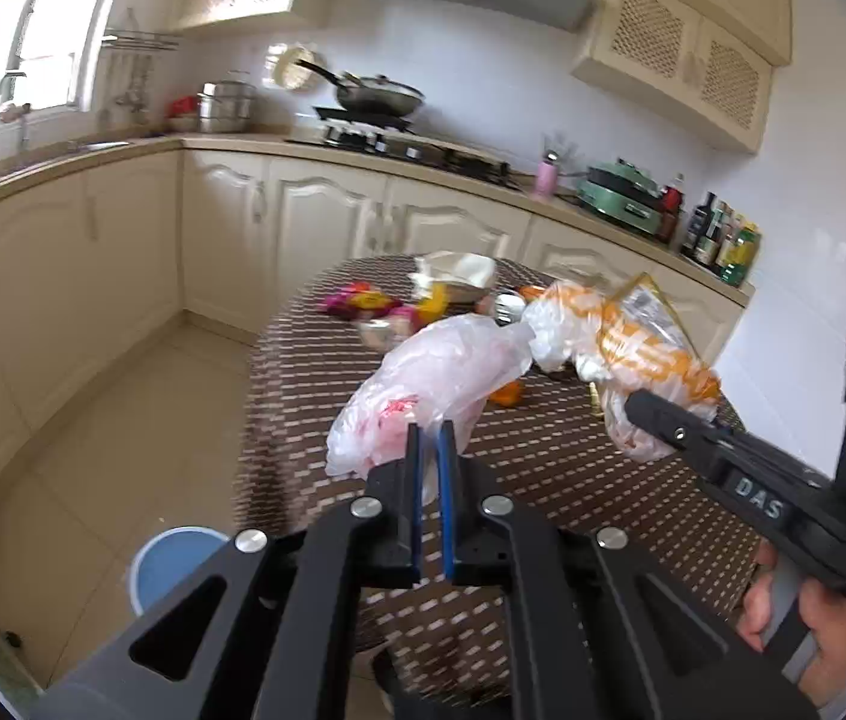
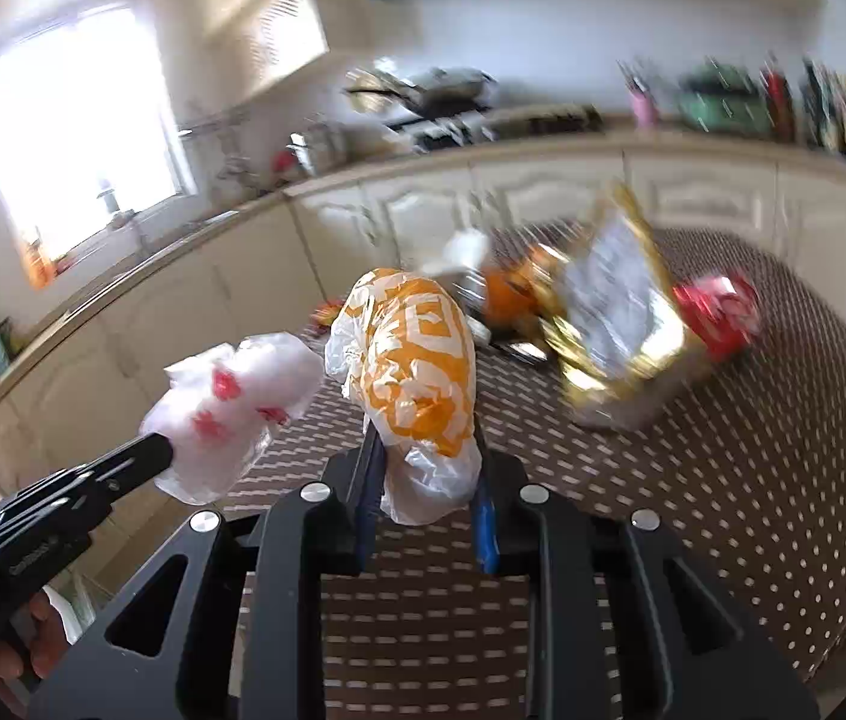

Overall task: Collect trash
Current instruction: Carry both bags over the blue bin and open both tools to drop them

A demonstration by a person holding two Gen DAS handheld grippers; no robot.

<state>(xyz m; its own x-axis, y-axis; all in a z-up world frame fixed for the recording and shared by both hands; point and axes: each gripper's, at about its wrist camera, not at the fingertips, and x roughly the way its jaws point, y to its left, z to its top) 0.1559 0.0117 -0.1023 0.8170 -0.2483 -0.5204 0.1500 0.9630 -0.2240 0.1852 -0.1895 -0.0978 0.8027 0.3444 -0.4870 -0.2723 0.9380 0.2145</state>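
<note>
My left gripper (image 1: pixel 431 438) is shut on a crumpled white plastic bag with red print (image 1: pixel 423 384) and holds it above the table; the bag also shows in the right wrist view (image 2: pixel 231 414). My right gripper (image 2: pixel 426 456) is shut on a white and orange plastic bag (image 2: pixel 417 372), lifted off the table; it also shows in the left wrist view (image 1: pixel 621 342). A gold snack packet (image 2: pixel 621 306), a red wrapper (image 2: pixel 720 312) and orange scraps (image 2: pixel 507 294) lie on the table.
The round table has a brown dotted cloth (image 2: pixel 723 480). A blue bin (image 1: pixel 174 564) stands on the floor to its left. White wrappers and coloured scraps (image 1: pixel 363 303) lie at the table's far side. Kitchen counters (image 1: pixel 363 150) run behind.
</note>
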